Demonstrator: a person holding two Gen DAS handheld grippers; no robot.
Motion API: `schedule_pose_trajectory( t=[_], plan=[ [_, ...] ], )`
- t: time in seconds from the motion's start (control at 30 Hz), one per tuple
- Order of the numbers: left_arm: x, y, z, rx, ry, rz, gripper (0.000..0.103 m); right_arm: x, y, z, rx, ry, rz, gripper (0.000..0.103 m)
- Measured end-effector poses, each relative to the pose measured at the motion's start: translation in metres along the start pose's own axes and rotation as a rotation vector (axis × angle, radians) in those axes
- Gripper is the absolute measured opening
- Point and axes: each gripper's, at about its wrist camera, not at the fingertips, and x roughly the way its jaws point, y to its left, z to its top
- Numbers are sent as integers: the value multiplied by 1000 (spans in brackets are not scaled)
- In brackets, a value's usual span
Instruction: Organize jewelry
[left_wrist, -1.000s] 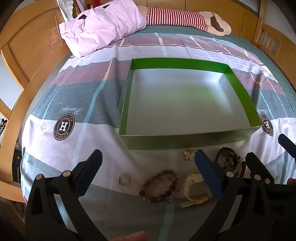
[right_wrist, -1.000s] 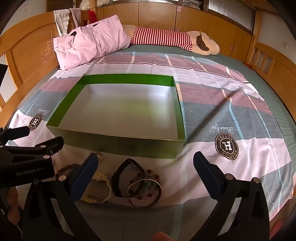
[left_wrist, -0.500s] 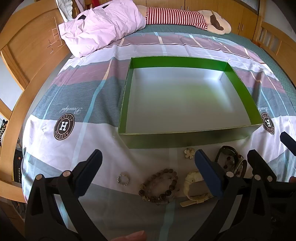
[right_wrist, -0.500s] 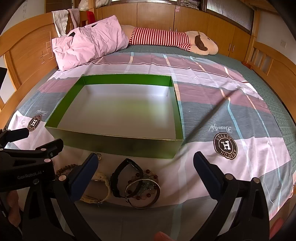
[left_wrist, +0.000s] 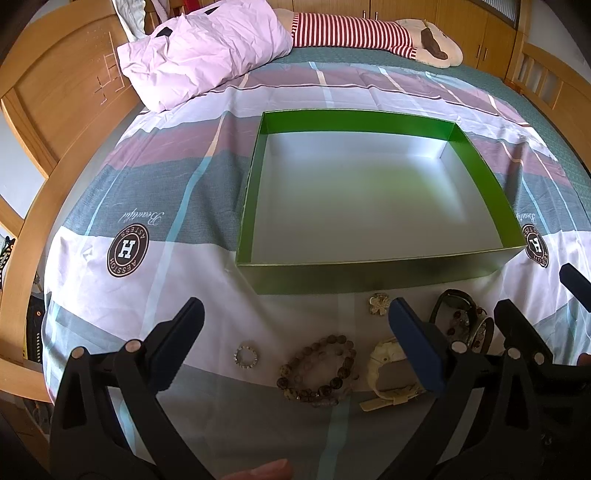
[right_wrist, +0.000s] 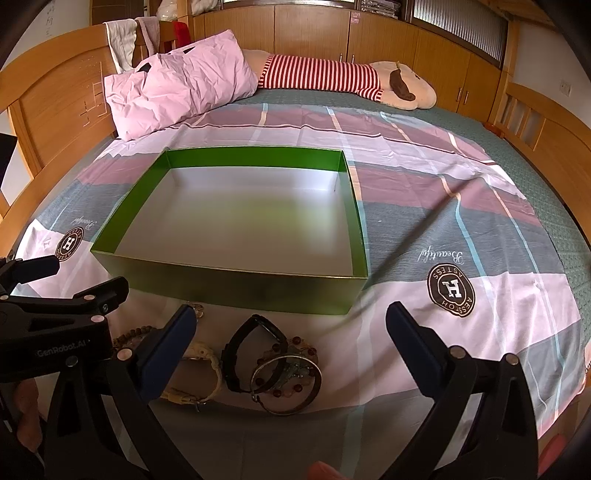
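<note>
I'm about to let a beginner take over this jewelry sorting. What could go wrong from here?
1. The black watch, metal bangle and red-bead bracelet overlap, so the open right gripper may lift several together.
2. The small ring lies flat on soft bedsheet; the open left gripper could pinch fabric.
3. The two grippers sit close, so they might collide.

This is a bedroom in a home. A wide bed (right_wrist: 461, 229) fills both views, spread with a plaid sheet in pink, grey and white. Behind the bed's left edge rises a wooden headboard (right_wrist: 55, 110); against it leans a crumpled pink pillow (right_wrist: 177, 92). Along the far edge of the bed lies a long plush toy in a red-striped shirt (right_wrist: 332, 77), and beyond it stand wooden wardrobe doors (right_wrist: 314, 33).
</note>
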Motion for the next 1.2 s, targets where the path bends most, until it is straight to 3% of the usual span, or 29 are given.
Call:
schedule_pose_trajectory(
  t=[1.2],
  plan=[
    [4, -1, -2, 4, 9, 3, 101, -1, 1, 0, -3, -3, -4, 102]
  ],
)
